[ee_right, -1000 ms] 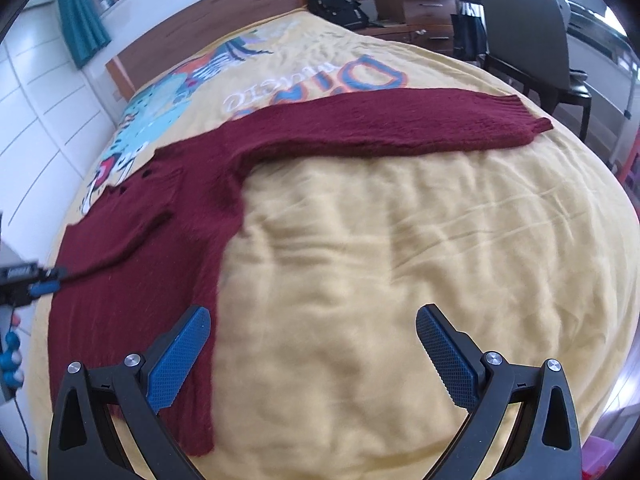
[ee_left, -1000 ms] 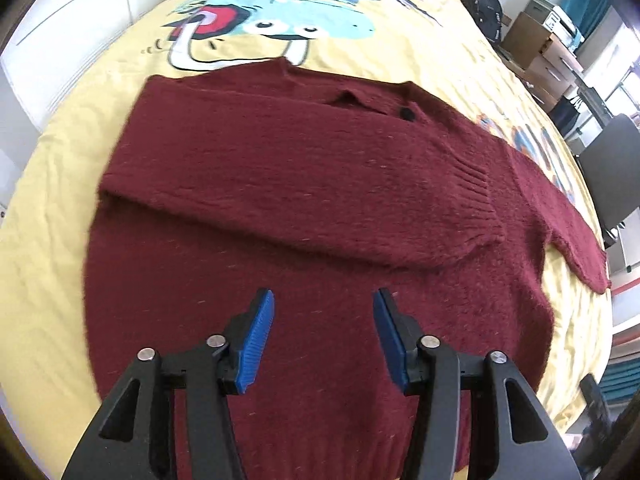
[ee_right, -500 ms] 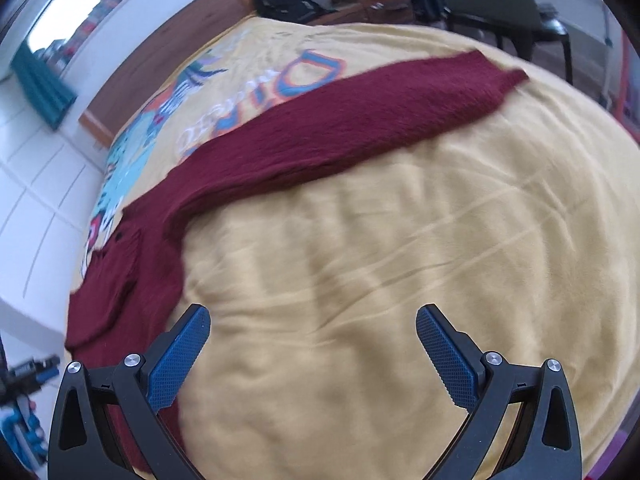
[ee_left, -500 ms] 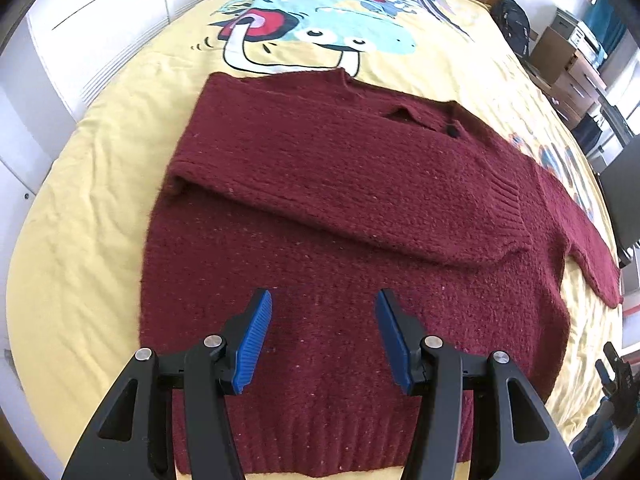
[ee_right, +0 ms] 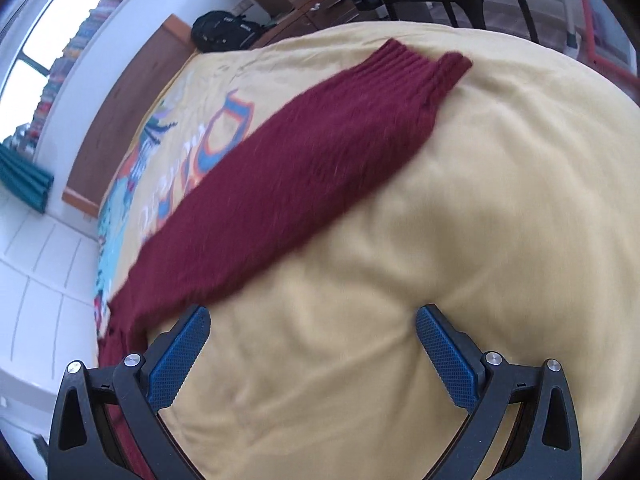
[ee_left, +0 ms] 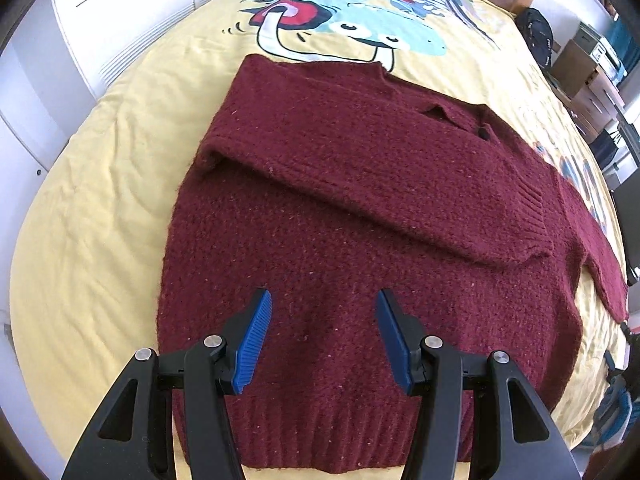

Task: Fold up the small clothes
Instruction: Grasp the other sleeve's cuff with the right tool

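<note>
A: Right gripper (ee_right: 312, 344) had swung toward the outstretched sleeve (ee_right: 304, 168); left gripper (ee_left: 324, 336) drew back.
B: Both spread, empty. Sweater (ee_left: 360, 208) flat on bedspread (ee_left: 100, 200), one sleeve folded across it.

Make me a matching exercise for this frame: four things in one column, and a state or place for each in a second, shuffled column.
Column 1
1. folded sleeve
2. outstretched sleeve
3. left hand-held gripper
4. black backpack

Column 2
A. open, over the sweater's lower body
B. lies straight on the yellow bedspread, cuff at the far end
C. laid across the sweater's chest
D. beside the wooden headboard, off the bed

Pairs: 1-C, 2-B, 3-A, 4-D
</note>
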A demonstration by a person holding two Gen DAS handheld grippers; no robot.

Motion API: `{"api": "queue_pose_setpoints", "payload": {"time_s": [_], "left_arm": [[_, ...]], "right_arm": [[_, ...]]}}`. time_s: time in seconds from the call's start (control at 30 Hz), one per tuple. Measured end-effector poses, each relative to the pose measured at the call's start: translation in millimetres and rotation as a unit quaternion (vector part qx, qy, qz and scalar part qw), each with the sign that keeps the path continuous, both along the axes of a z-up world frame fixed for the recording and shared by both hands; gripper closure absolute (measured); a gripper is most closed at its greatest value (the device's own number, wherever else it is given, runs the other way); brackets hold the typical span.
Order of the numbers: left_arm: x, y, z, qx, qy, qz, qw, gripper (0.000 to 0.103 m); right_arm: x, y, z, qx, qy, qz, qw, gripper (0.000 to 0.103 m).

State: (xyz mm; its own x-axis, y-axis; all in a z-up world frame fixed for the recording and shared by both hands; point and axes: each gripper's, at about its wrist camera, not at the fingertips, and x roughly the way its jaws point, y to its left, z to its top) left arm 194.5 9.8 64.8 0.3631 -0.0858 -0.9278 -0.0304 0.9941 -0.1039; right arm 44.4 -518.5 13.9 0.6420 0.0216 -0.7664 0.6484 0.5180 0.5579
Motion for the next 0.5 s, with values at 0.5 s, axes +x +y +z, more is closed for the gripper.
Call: {"api": "queue_pose_setpoints", "payload": {"time_s": [0.5], "left_arm": [[-3, 22, -13, -0.003, 0.011, 0.022, 0.9997, 0.055]], "right_arm": [[30, -84, -10, 0.022, -0.027, -0.067, 0.997, 0.037]]}}
